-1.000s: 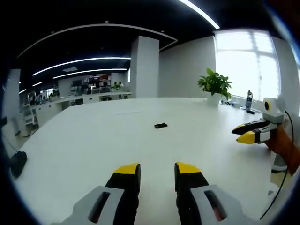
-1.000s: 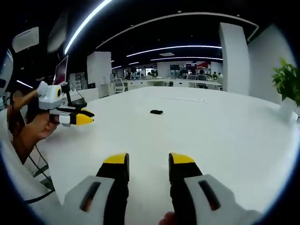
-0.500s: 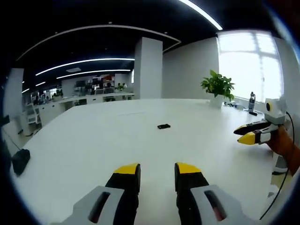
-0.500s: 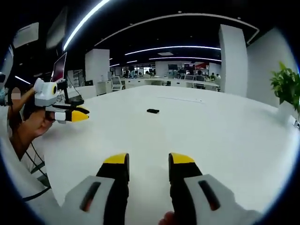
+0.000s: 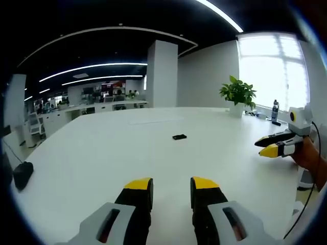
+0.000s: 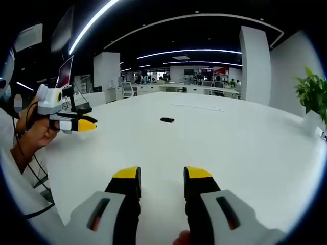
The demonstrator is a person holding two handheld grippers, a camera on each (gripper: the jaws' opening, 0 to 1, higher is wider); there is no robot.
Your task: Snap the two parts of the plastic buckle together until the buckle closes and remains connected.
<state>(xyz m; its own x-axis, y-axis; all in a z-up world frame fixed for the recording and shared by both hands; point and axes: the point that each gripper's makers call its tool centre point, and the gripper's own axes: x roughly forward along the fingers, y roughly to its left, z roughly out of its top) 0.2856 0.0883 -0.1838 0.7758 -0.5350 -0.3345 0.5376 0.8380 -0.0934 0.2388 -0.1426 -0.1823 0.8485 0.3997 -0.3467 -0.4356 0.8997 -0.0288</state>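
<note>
A small black buckle (image 5: 179, 137) lies flat far out on the white table (image 5: 102, 153); it is too small to tell whether its parts are joined. It also lies well ahead in the right gripper view, the buckle (image 6: 167, 120). My left gripper (image 5: 171, 185) hovers over the near table, open and empty. My right gripper (image 6: 161, 175) is likewise open with nothing between its jaws. The right gripper (image 5: 271, 144) enters the left gripper view from the right, held by a hand. The left gripper (image 6: 76, 124) appears at the left of the right gripper view.
A potted plant (image 5: 236, 93) and a bottle (image 5: 275, 109) stand near the window side. A dark object (image 5: 22, 174) rests at the table's left edge. A monitor (image 6: 66, 75) stands at the left in the right gripper view. Desks and pillars fill the office behind.
Both views shifted slightly as the hands moved; the buckle stays put on the table and both grippers remain open.
</note>
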